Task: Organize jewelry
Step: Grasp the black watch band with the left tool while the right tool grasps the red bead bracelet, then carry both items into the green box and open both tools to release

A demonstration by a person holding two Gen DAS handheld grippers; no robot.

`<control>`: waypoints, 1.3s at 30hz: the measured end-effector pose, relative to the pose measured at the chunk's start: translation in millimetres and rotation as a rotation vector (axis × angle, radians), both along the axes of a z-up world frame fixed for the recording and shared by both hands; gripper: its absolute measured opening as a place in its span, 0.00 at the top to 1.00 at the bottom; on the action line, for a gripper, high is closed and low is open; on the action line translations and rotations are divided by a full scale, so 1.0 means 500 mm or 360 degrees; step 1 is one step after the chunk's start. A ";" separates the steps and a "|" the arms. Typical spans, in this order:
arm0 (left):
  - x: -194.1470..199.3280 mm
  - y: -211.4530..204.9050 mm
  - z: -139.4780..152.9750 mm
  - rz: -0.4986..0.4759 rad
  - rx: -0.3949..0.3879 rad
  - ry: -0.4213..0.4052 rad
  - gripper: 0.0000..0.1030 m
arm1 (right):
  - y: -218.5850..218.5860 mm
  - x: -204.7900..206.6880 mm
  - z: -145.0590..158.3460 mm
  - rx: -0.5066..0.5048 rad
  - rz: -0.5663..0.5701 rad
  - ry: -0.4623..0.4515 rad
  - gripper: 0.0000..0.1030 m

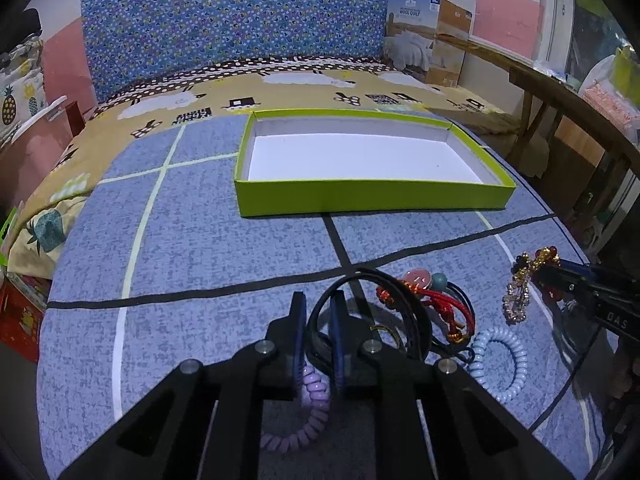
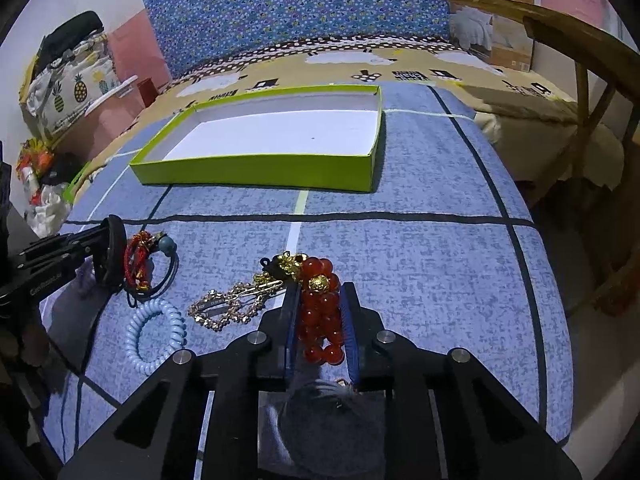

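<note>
Both grippers at the near jewelry pile: left gripper [image 1: 318, 312] jaws narrowed on a black band [image 1: 360, 280], right gripper [image 2: 320, 308] jaws pressed on the red bead bracelet [image 2: 320, 312]; lift straight, untangled, toward the far empty green box [image 2: 256, 170].

The counter [image 1: 200, 240] lay bare between the jewelry clutter at its near edge and the green box [image 1: 372, 196] toward its far edge. The box's low walls stood as the only barrier there. A wooden chair [image 2: 592, 80] crowded the counter's right edge.
</note>
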State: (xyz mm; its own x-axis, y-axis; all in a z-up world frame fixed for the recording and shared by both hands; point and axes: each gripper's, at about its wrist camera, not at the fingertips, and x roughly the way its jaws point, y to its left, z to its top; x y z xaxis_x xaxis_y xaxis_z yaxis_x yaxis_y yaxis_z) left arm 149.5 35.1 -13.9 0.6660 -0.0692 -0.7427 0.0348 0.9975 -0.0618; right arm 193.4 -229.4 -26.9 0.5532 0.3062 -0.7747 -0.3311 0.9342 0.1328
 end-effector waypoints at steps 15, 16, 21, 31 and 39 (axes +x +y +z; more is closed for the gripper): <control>-0.022 0.006 0.039 -0.0014 -0.0042 -0.0063 0.90 | -0.010 -0.026 0.038 0.0067 0.0022 -0.0077 0.91; -0.022 0.007 0.043 -0.0017 -0.0044 -0.0071 0.90 | -0.009 -0.028 0.047 0.0067 0.0025 -0.0095 0.91; -0.017 0.011 0.068 -0.0028 -0.0054 -0.0104 0.90 | -0.001 -0.027 0.079 0.0089 0.0060 -0.0153 0.91; 0.052 0.008 0.119 -0.0058 0.0017 -0.0185 0.90 | 0.037 0.047 0.139 0.0128 0.0147 -0.0247 0.91; 0.176 0.032 0.135 -0.0023 0.0067 -0.0218 0.90 | 0.053 0.184 0.143 0.0110 0.0124 -0.0248 0.91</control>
